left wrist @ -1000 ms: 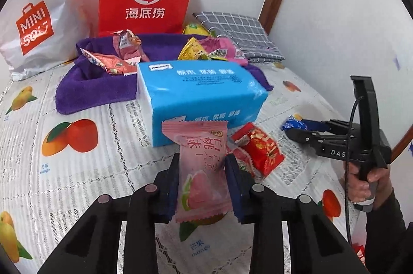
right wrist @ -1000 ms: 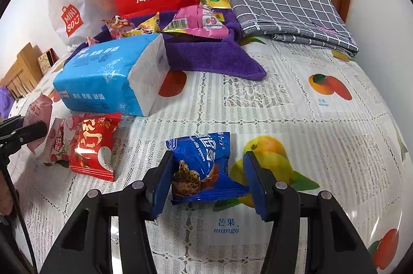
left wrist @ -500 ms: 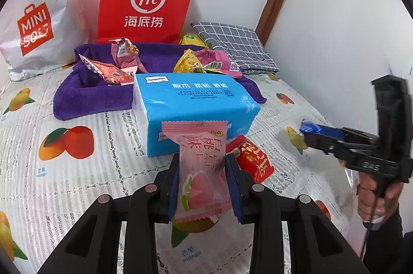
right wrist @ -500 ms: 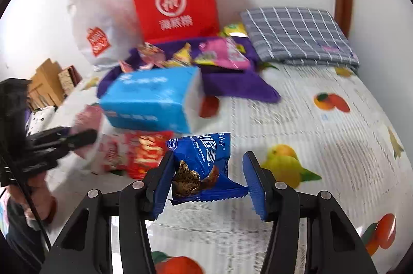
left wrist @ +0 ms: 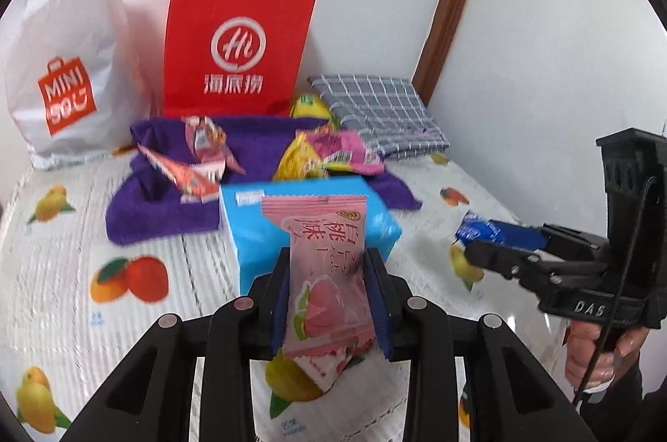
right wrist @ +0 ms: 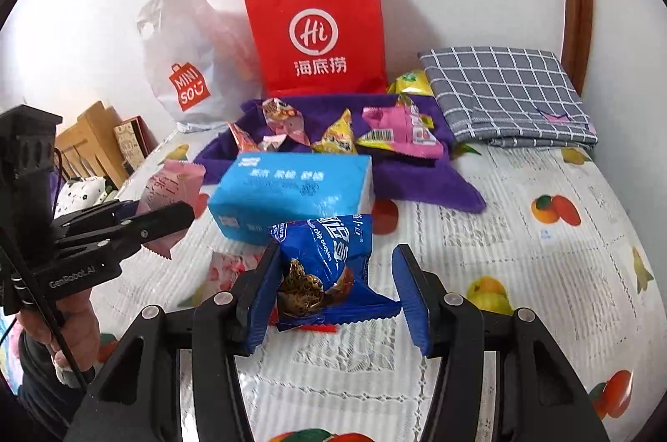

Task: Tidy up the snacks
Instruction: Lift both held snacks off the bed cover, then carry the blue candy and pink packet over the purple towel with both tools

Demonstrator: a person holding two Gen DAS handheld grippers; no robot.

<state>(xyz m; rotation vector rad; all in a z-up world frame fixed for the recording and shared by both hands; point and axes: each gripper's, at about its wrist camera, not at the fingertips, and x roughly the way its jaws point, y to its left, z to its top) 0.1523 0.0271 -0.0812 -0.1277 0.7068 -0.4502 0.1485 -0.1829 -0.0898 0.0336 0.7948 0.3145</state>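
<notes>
1. Pink snack [left wrist: 327,275] was gripped by left gripper [left wrist: 329,300] fingers, held above the surface [left wrist: 62,254].
2. Blue cookie pack [right wrist: 329,271] was pinched in right gripper [right wrist: 335,292] fingers, in front of tissue pack [right wrist: 292,192].
3. Other snacks [right wrist: 396,129] were seen on purple towel [right wrist: 417,183].

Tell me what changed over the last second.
Both claws rose off the tablecloth, the left claw carrying the pink snack packet, the right claw the blue cookie packet. Neither grip changed. The tissue pack and purple towel stayed put.
</notes>
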